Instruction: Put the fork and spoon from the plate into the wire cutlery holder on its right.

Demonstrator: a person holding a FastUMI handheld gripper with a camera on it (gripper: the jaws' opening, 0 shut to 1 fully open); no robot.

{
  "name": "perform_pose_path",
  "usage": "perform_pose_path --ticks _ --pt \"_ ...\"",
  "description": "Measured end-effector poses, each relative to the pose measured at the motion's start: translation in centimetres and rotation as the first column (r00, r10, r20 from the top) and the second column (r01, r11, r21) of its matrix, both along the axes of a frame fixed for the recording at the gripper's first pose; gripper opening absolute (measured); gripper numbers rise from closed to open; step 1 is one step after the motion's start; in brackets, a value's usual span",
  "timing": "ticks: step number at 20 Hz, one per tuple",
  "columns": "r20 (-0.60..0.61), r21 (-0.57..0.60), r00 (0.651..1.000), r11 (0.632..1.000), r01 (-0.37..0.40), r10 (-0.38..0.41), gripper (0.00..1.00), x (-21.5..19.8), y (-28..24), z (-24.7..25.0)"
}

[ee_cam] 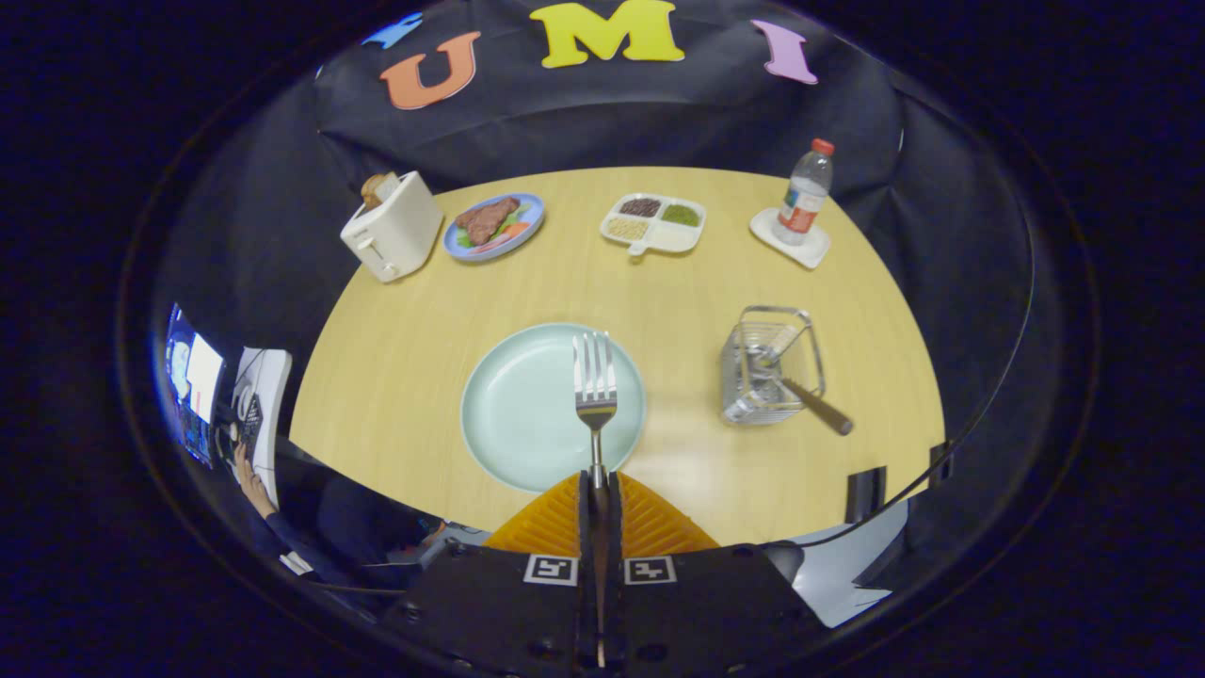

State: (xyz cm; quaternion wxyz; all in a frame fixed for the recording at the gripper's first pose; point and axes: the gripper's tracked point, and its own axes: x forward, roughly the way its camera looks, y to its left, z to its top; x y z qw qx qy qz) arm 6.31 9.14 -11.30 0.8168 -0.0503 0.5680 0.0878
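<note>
My gripper (599, 480) is shut on the handle of a silver fork (595, 381). The fork sticks straight out ahead of the orange fingers (551, 523), its tines above the right part of a pale green plate (527, 405) and lifted off it. The plate lies on the wooden table with nothing else on it. To the plate's right stands the wire cutlery holder (767, 363). A spoon with a brown handle (817, 407) rests inside it, its handle leaning out toward the front right.
At the table's far side stand a white toaster (393, 226), a blue plate of food (495, 226), a white divided dish (654, 224) and a water bottle (803, 193) on a white coaster. A person's hand (249, 476) and a monitor show at the left.
</note>
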Motion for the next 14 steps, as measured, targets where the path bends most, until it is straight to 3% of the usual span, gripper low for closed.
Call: perform_pose_path --ticks 2,5,14 --pt "0.019 -0.046 0.999 0.998 0.043 -0.043 0.03 1.9 -4.2 1.6" --pt "-0.053 -0.073 0.993 0.992 0.103 -0.107 0.03 3.0 -7.9 1.3" --pt "-0.192 -0.085 0.974 0.991 0.108 -0.123 0.03 4.9 -10.0 -1.0"
